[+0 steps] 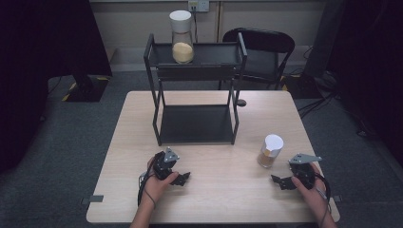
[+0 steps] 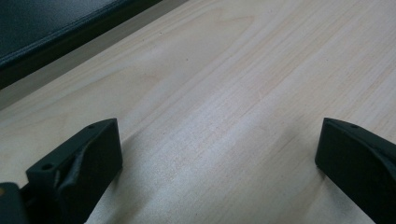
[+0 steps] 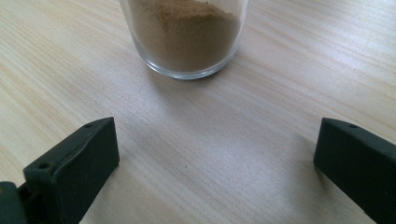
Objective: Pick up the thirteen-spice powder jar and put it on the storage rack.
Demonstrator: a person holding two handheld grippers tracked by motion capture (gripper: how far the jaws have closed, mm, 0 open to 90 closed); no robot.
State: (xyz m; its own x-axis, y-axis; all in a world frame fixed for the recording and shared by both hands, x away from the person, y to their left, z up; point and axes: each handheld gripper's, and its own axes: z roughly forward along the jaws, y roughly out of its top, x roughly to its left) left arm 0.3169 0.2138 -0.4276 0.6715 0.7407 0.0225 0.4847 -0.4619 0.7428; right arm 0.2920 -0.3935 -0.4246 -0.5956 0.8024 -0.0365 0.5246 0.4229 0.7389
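Nearest to the person, both grippers rest low over the wooden table (image 1: pixel 223 190). The left gripper (image 1: pixel 182 178) has its jaws spread wide, with only bare wood between them. The right gripper (image 1: pixel 281 182) also has its jaws wide apart and holds nothing. Just beyond the right gripper stands a glass jar (image 1: pixel 270 151) with a white lid and brown powder inside, upright on the table and apart from the jaws. Farther back is a black two-level rack (image 1: pixel 196 124). On its top shelf stands a second jar (image 1: pixel 182 37) with pale yellow powder.
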